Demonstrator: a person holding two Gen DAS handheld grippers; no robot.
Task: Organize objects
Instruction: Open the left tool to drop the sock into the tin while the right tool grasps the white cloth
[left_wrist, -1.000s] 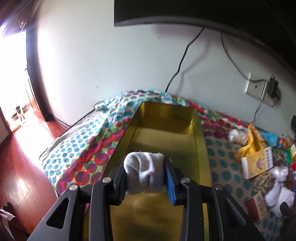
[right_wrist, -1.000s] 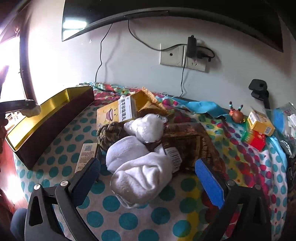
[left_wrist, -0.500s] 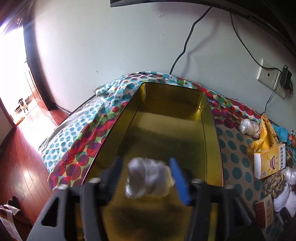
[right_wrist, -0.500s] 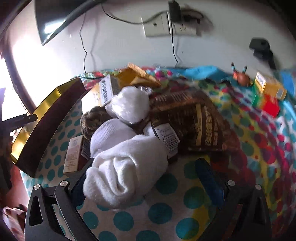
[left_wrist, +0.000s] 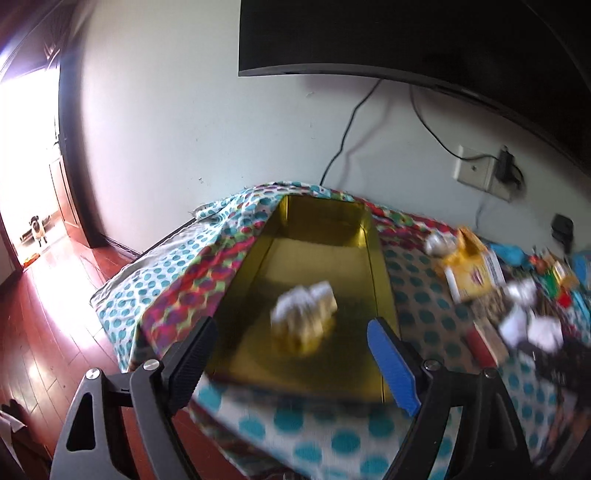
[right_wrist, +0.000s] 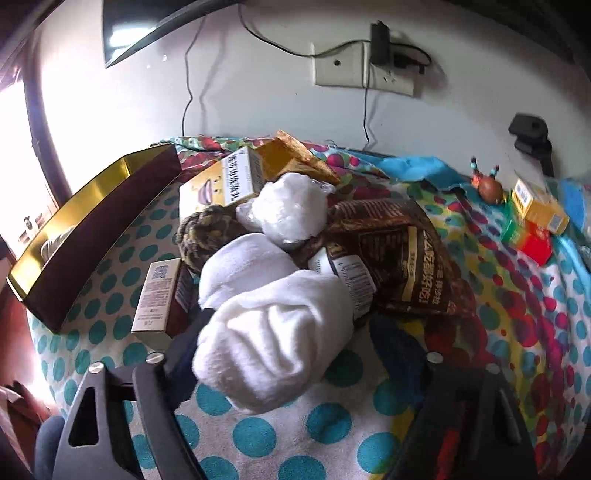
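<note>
White rolled socks (right_wrist: 273, 332) lie on the worktop's (right_wrist: 255, 432) near edge between the spread right tongs (right_wrist: 291, 354), long axis toward them, while the left tongs (left_wrist: 295, 362) gape over the gold tray (left_wrist: 376, 258).

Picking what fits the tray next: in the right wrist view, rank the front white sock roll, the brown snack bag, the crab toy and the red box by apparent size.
1. Front white sock roll and brown snack bag: alike; the sock is nearer, so unsure.
2. Red box.
3. Crab toy.
</note>
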